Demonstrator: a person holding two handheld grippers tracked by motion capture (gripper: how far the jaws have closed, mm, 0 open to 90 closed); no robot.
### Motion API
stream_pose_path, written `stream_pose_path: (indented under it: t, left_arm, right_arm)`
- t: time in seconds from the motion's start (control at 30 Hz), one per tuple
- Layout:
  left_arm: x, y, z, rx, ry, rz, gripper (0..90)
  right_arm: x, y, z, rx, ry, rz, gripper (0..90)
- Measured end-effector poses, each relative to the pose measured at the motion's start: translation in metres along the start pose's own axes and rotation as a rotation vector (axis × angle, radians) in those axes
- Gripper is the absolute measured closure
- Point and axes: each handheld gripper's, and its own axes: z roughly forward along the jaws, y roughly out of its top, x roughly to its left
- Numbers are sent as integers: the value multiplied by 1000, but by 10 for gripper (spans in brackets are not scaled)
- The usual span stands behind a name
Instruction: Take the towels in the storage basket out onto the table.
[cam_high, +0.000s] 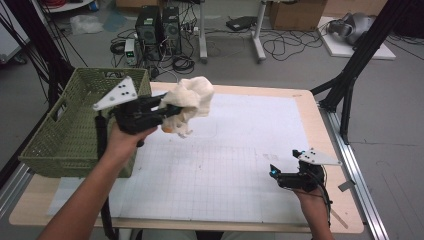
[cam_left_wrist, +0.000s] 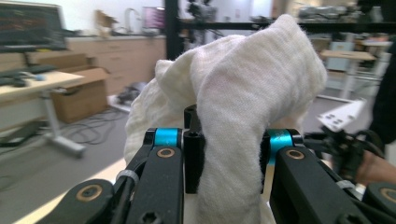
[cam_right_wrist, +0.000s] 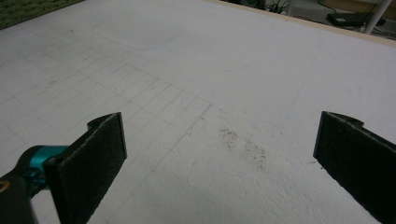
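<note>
Soft white cloth pinched aloft beside the green basket

The left gripper (cam_high: 167, 112) has its jaws pinching a bunched cloth (cam_high: 192, 97) above the counter (cam_high: 310, 107), next to the basket (cam_high: 65, 135); probably light, limp, best gripped at a thick fold. The right gripper (cam_high: 280, 167) rests with jaws spread, empty.

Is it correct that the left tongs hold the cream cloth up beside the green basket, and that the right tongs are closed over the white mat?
Not quite. The right tongs are open: the right gripper view shows their pads far apart, nothing between them, over the white mat. Otherwise correct: the left tongs hold the cream cloth up beside the green basket.
</note>
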Motion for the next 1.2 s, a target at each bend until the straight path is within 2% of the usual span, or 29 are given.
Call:
stream_pose_path:
  t: [0.2, 0.23, 0.27, 0.3, 0.33, 0.47, 0.57, 0.63, 0.73, 0.77, 0.83, 0.87, 0.9, 0.97, 1.03, 1.07, 1.1, 1.13, 1.17, 1.2]
  left_arm:
    - [-22, -20, 38, 30, -107, -12, 742]
    - [-31, -26, 49, 41, -149, -18, 742]
    - [-31, -26, 49, 41, -149, -18, 742]
    - [-40, -33, 60, 49, -187, -28, 742]
    - [-40, -33, 60, 49, -187, -28, 741]
    - [-56, -47, 77, 64, -270, -44, 737]
    - [-62, -58, 85, 84, -305, -61, 732]
    - [-62, -69, 90, 98, -306, -78, 728]
    - [-56, -86, 94, 129, -285, -119, 717]
    - [-53, -96, 97, 148, -273, -130, 716]
    - [-52, -101, 98, 160, -263, -137, 712]
    - [-45, -110, 101, 191, -237, -142, 709]
    - [-45, -110, 101, 191, -237, -142, 707]
    - [-34, -119, 102, 223, -176, -176, 695]
    - [-22, -124, 100, 270, -84, -174, 680]
    - [-17, -127, 98, 279, -44, -184, 678]
    - [-7, -134, 93, 291, 20, -202, 674]
    - [-7, -134, 93, 291, 20, -202, 670]
    - [1, -141, 90, 332, 82, -196, 657]
    - [1, -141, 90, 332, 82, -196, 636]
  right_arm:
    - [-1, 0, -1, 0, -8, 6, 15]
    - [-2, 0, -1, -2, -8, 8, 15]
    - [-2, -1, -1, -4, -10, 9, 15]
    - [-3, -1, -2, -4, -12, 12, 15]
    - [-3, -1, -2, -6, -14, 14, 16]
    - [-4, -1, -4, -9, -22, 23, 15]
    - [-5, -1, -5, -8, -21, 27, 15]
    - [-5, -2, -4, -7, -23, 30, 15]
    - [-6, -2, -4, -5, -22, 27, 15]
    - [-5, -2, -4, -7, -23, 31, 16]
    - [-6, -2, -3, -7, -23, 29, 15]
    - [-6, -3, -3, -5, -22, 27, 15]
    - [-6, -3, -2, -1, -22, 30, 16]
    - [-6, -3, -1, 2, -20, 24, 15]
    - [-5, -3, 0, 5, -19, 21, 15]
    - [-5, -3, 0, 4, -19, 21, 15]
    - [-5, -3, 0, 6, -18, 16, 16]
    - [-5, -4, 1, 9, -17, 23, 15]
    - [-5, -4, 1, 11, -18, 21, 15]
    - [-5, -5, 2, 17, -14, 26, 15]
